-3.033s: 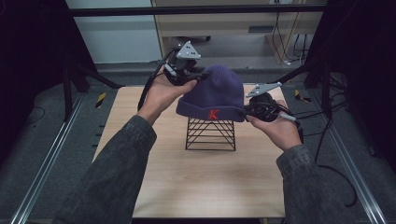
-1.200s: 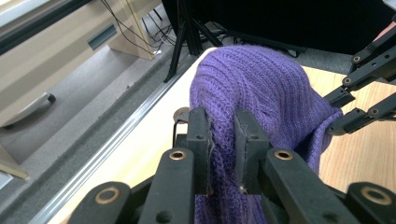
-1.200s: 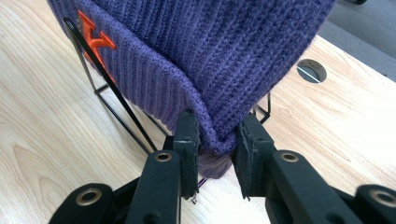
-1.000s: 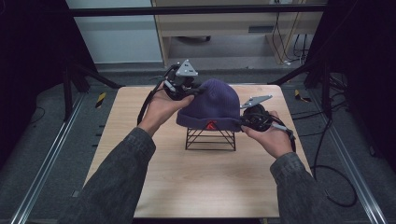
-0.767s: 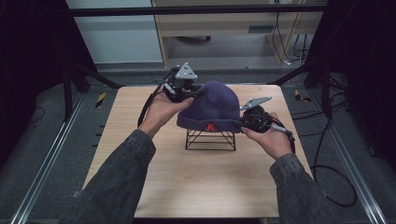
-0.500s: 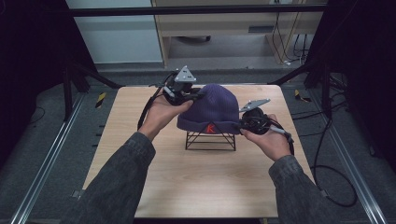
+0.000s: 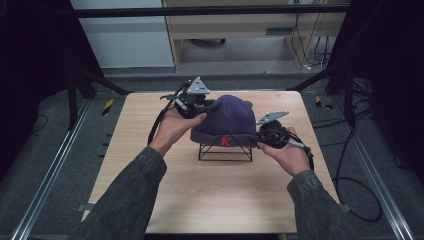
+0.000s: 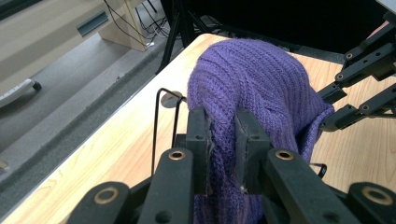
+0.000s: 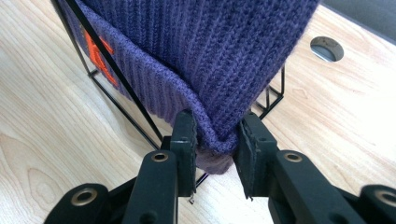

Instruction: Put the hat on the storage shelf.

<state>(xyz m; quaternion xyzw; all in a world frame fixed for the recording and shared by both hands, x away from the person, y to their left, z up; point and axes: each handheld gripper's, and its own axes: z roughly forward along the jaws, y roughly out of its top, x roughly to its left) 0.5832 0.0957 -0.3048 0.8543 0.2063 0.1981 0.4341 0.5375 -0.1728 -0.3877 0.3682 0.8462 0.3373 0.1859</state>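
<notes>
A: What holds anything here?

B: One black wire stand (image 7: 225,152), an open frame near the middle of the tabletop (image 7: 150,190). One purple knit beanie (image 7: 226,120) is draped over it, covering its top; the wire legs show below the cuff.

A: Any mark on the beanie?

B: An orange letter (image 7: 225,142) on the folded cuff, on the side facing the person.

A: And the grippers?

B: Two. The left hand-held gripper (image 8: 223,140) is at the beanie's left side, its jaws pressed onto a fold of the knit. The right hand-held gripper (image 9: 215,140) is at the beanie's lower right edge, jaws pinching the cuff just beside a wire leg.

A: Anything else near the stand?

B: One round hole (image 9: 327,48) in the tabletop beyond the beanie, seen in the right gripper view. Each gripper carries a grey three-cornered plate, so two of those.
</notes>
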